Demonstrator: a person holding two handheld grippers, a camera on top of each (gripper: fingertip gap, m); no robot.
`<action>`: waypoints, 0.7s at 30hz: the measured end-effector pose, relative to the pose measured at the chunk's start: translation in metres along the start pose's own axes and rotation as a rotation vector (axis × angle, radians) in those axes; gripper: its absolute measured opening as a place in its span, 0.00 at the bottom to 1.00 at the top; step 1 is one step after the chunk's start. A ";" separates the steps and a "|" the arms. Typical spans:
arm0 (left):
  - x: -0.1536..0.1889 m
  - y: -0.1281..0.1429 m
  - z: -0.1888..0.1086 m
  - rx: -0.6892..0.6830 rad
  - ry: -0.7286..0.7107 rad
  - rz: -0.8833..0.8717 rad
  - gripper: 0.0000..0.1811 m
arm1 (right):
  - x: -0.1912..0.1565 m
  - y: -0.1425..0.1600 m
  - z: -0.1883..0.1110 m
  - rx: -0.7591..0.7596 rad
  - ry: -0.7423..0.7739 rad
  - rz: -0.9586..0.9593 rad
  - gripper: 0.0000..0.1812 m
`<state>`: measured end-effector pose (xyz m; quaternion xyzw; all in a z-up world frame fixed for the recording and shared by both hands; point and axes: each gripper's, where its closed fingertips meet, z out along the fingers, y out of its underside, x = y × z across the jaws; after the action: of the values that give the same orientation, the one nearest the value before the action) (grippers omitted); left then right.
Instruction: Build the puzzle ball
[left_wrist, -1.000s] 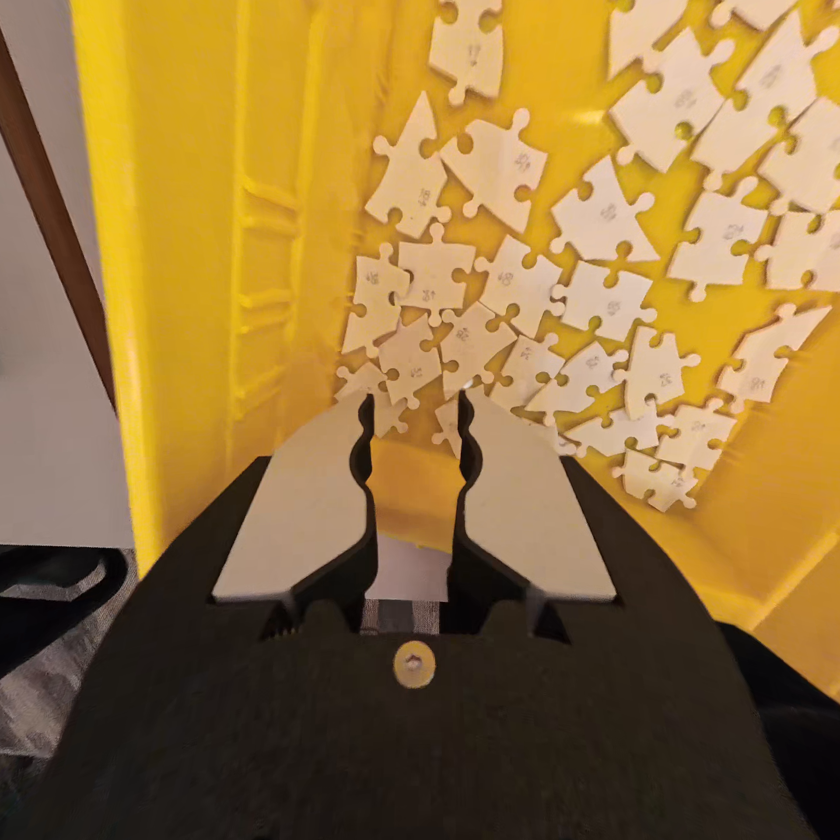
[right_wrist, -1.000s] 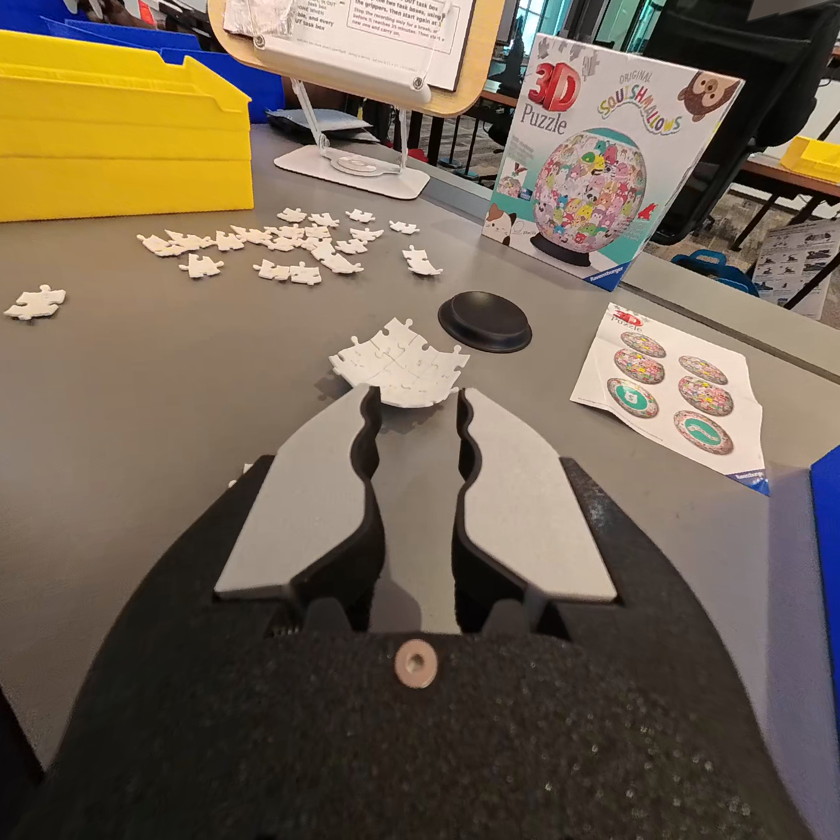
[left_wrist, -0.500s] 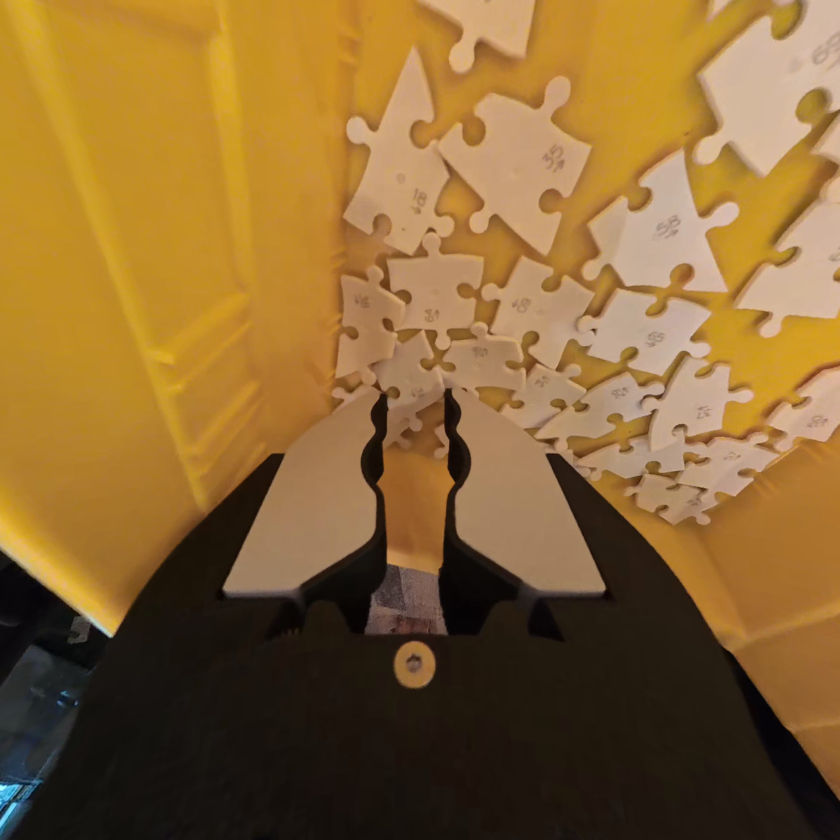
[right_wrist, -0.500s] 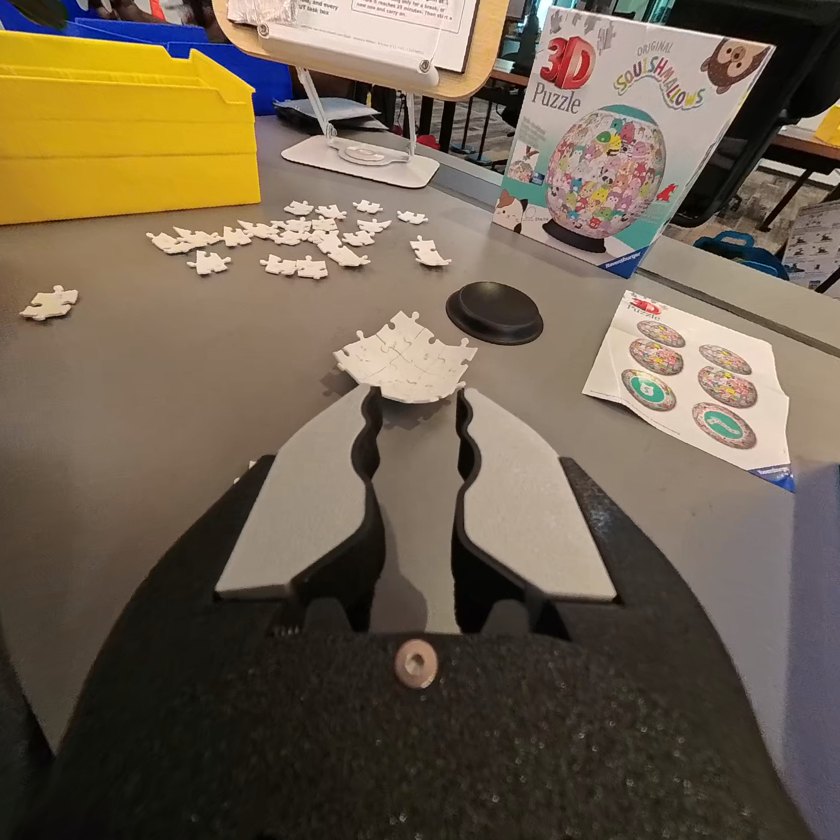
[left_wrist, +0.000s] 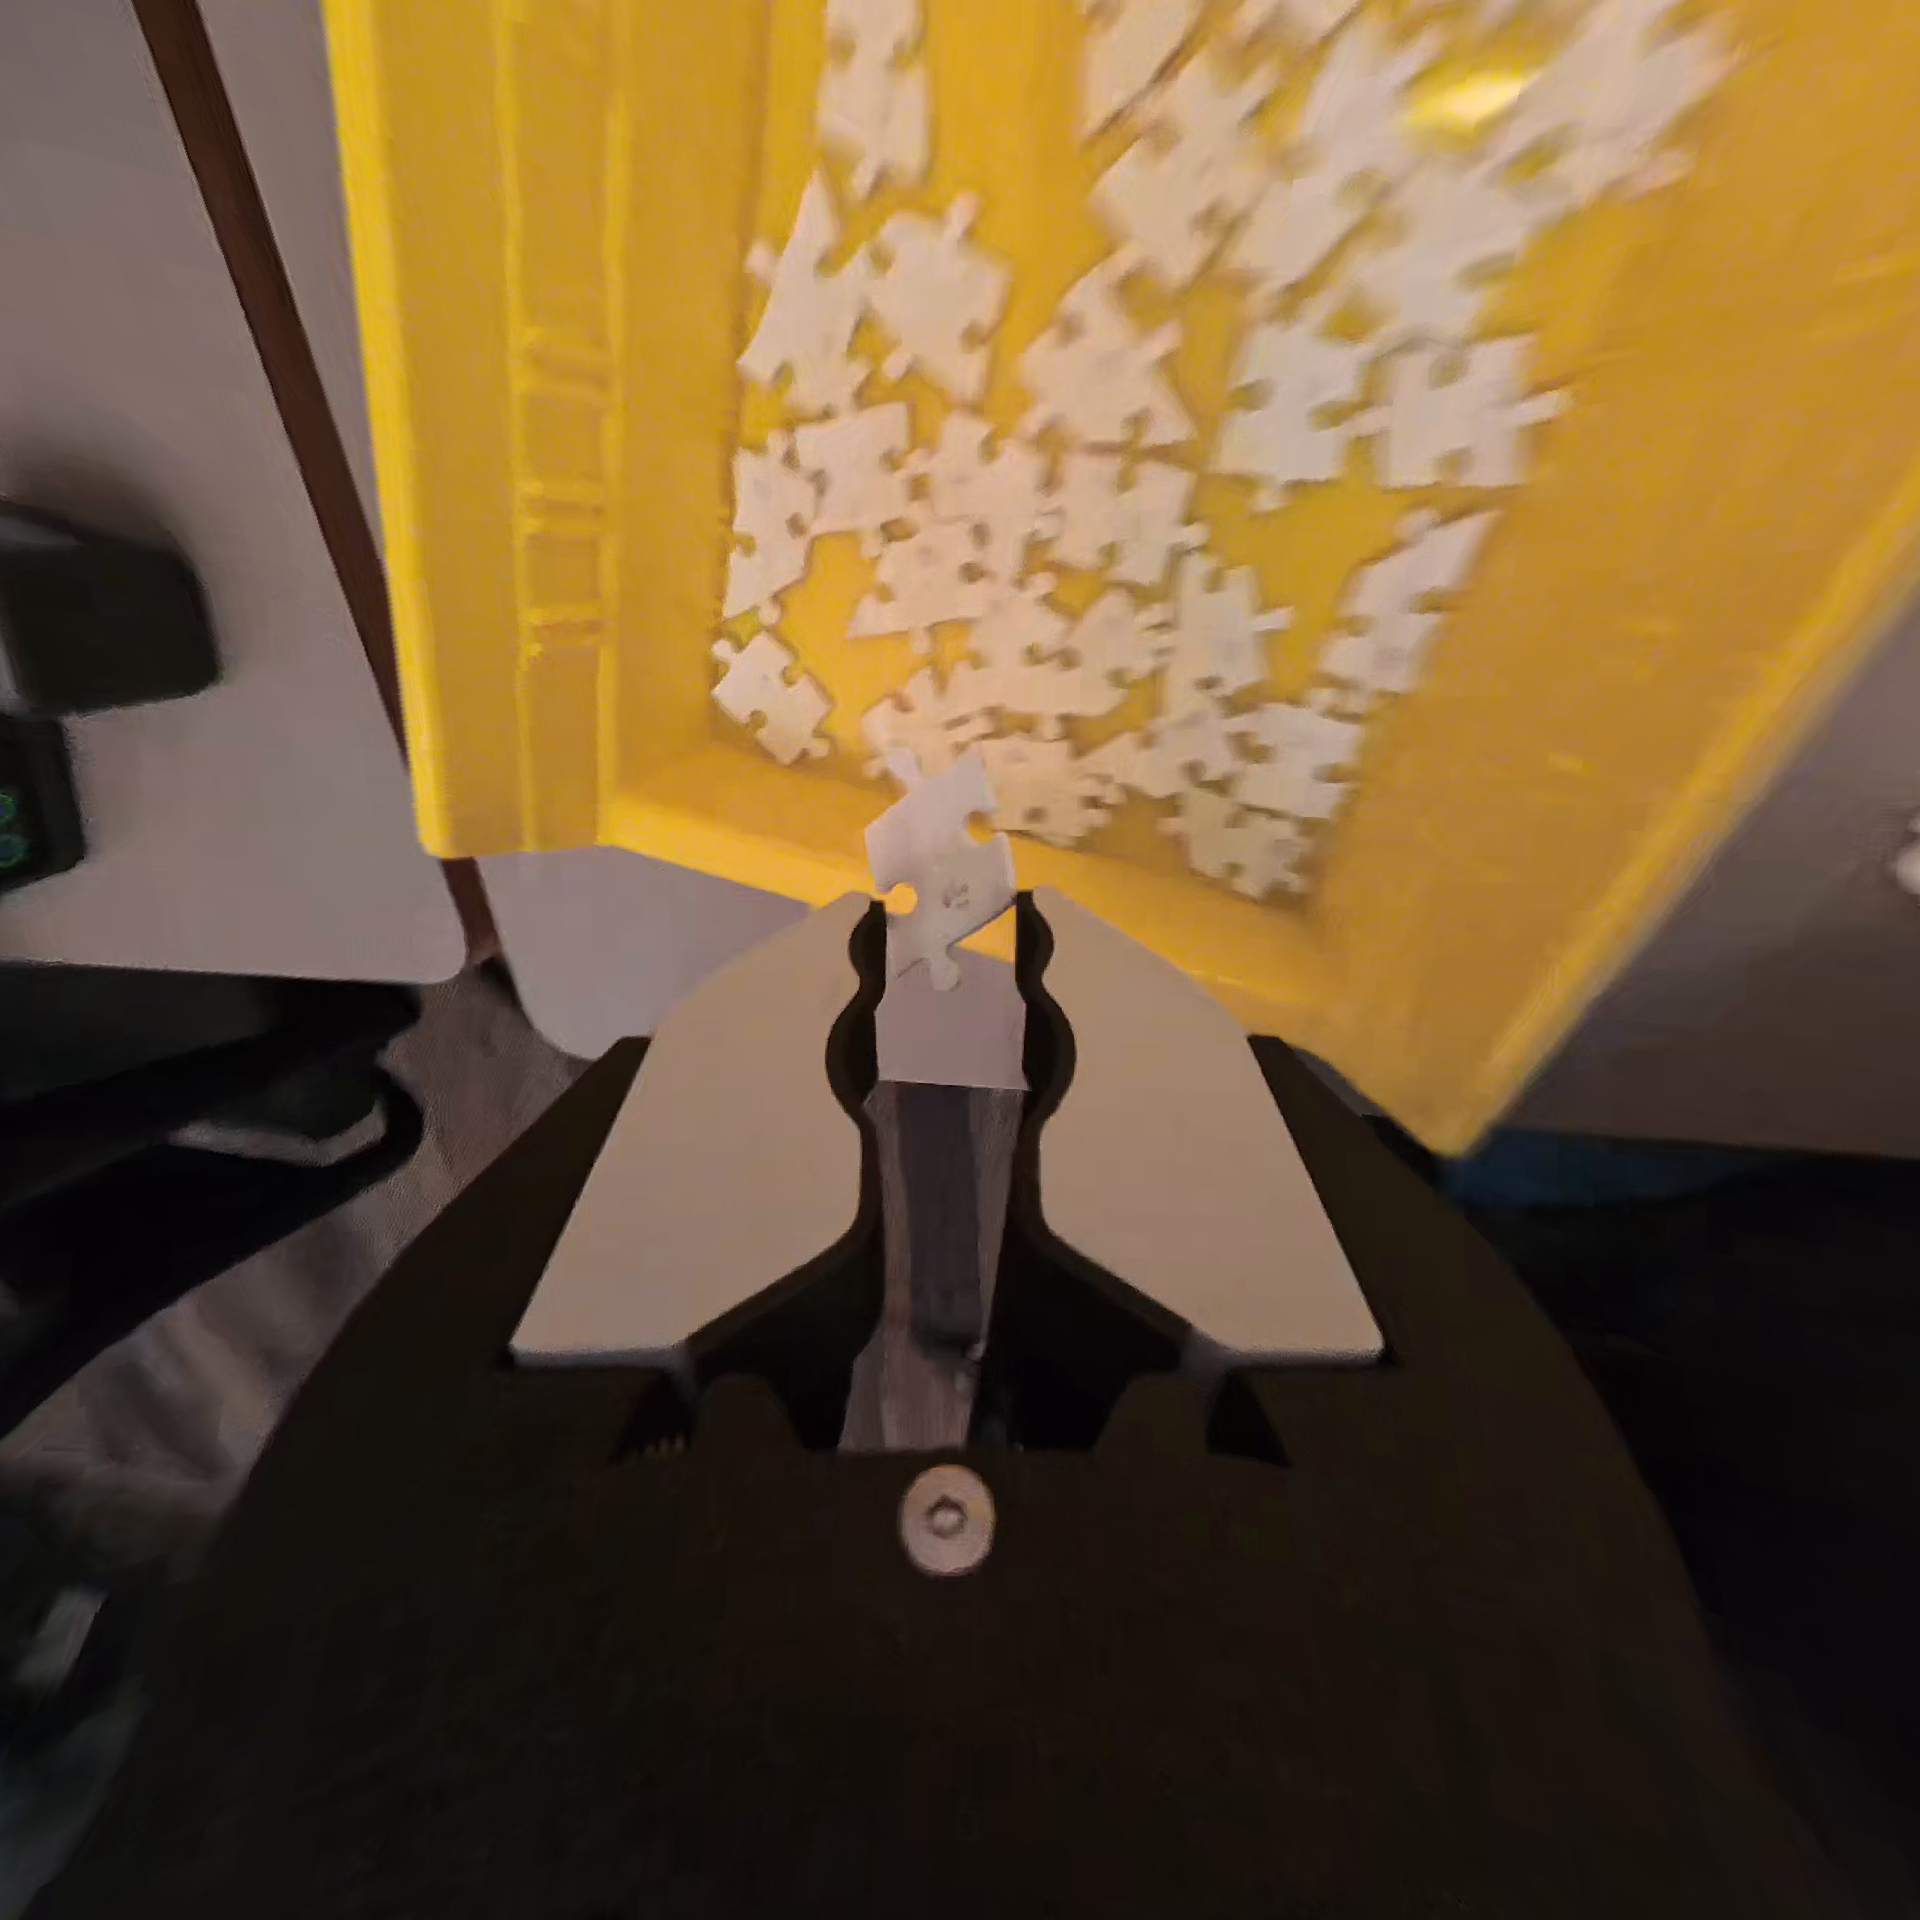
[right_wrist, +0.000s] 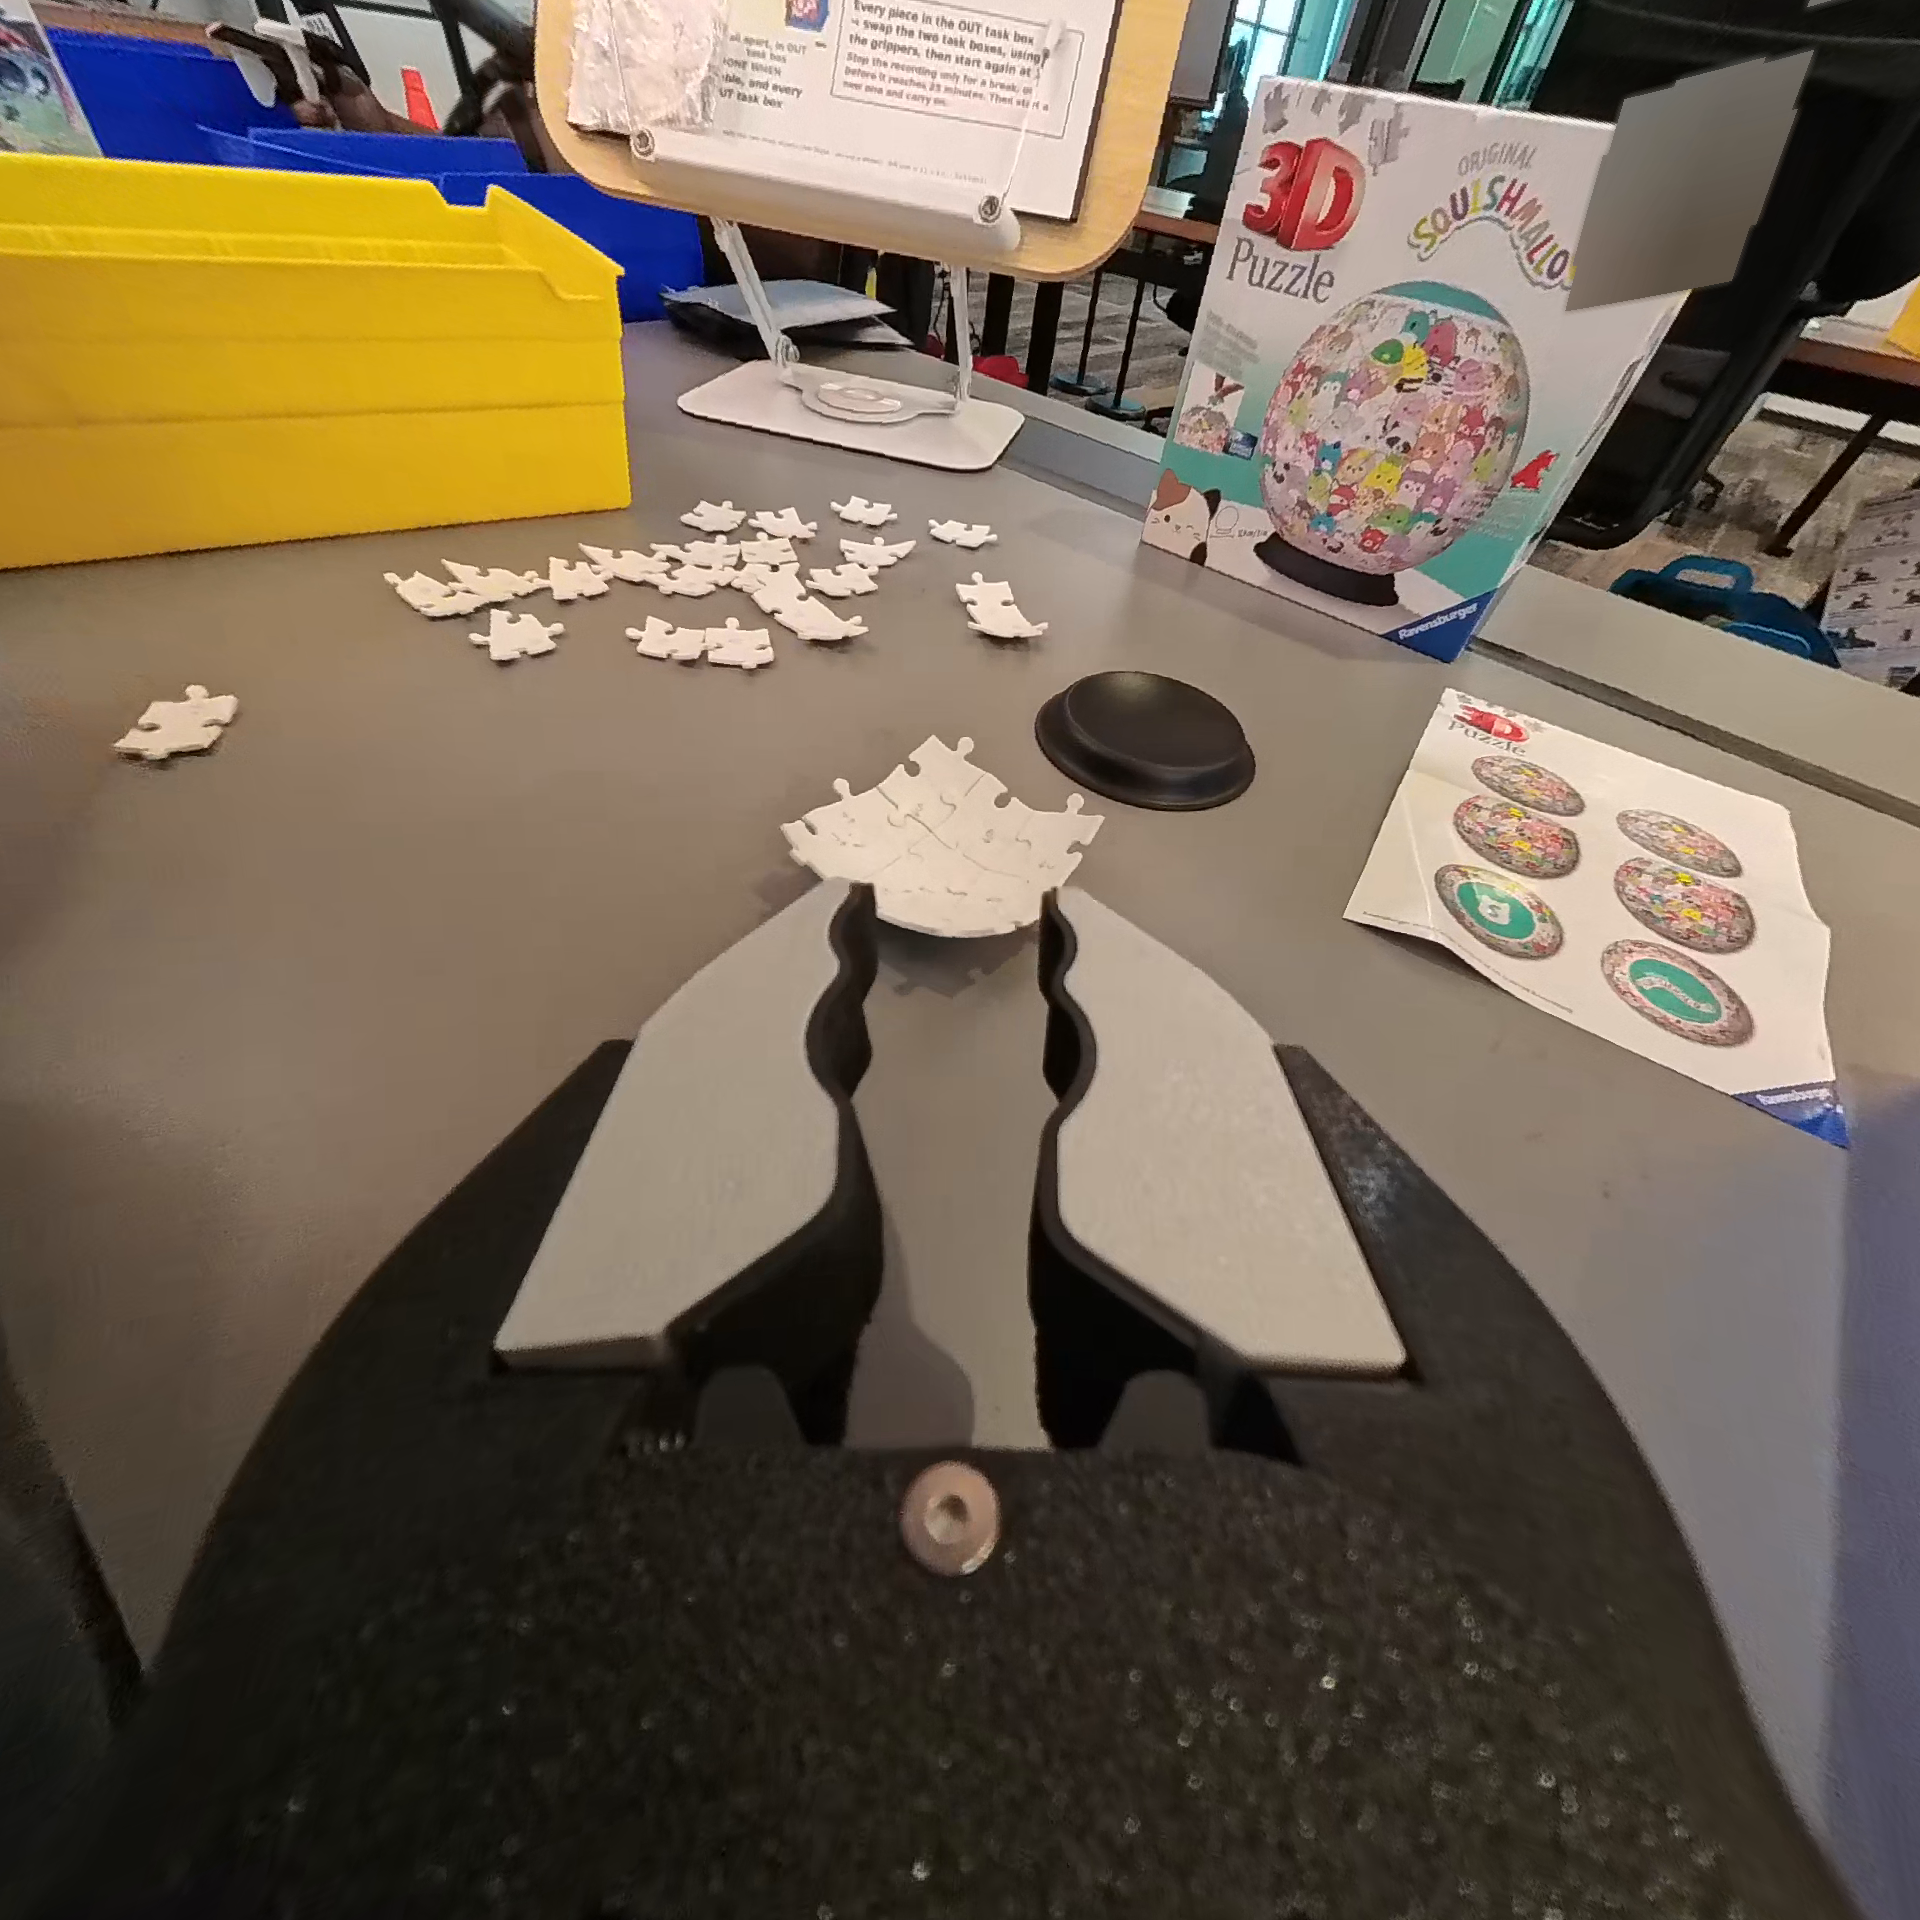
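Left wrist view:
- The left gripper (left_wrist: 948, 914) pinches one white piece (left_wrist: 940, 868) at its fingertips; the jaws stand narrowly apart with the piece wedged between them.
- The piece stands on edge, tilted, and projects up and forward past the fingertips.
- A yellow bin (left_wrist: 582, 436) lies just ahead of the gripper, its near wall directly behind the held piece.
- Many loose pieces (left_wrist: 1091, 499) lie on the bin floor, ahead and to the right. They are blurred; all show pale backs.
- A white surface (left_wrist: 208, 416) with a brown edge lies left of the bin.
- Dark items sit to the far left; blur hides what they are.

Right wrist view:
- The right gripper (right_wrist: 948, 914) is spread and holds nothing; grey table (right_wrist: 416, 883) shows between the fingers.
- A curved shell (right_wrist: 940, 836) of joined pieces rests on the table directly ahead. Its near edge sits at the fingertips; contact cannot be determined.
- A black base (right_wrist: 1143, 738) sits just beyond the shell, slightly right.
- Scattered pieces (right_wrist: 717, 577) lie farther ahead and left; one single piece (right_wrist: 177, 722) lies apart, far left.
- A yellow bin (right_wrist: 312, 353) stands ahead on the left.
- A sign stand (right_wrist: 852, 405) stands straight ahead, behind the scattered pieces.
- The puzzle box (right_wrist: 1392, 395) stands upright, ahead right.
- A printed leaflet (right_wrist: 1600, 894) lies flat on the table to the right.
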<state>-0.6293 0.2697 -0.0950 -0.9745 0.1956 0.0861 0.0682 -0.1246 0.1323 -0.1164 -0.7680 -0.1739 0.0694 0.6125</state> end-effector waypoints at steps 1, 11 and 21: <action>0.015 -0.003 -0.017 0.066 0.024 0.006 0.13 | 0.000 0.000 0.000 0.003 -0.003 0.001 0.16; 0.232 0.046 0.007 0.057 0.249 0.164 0.01 | -0.004 -0.002 -0.001 0.013 -0.028 -0.007 0.16; 0.231 0.037 0.051 0.060 0.189 0.049 0.01 | -0.006 -0.002 -0.001 0.014 -0.040 -0.010 0.16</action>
<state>-0.4407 0.1593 -0.1932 -0.9707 0.2276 -0.0103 0.0766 -0.1299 0.1293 -0.1150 -0.7613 -0.1895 0.0827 0.6146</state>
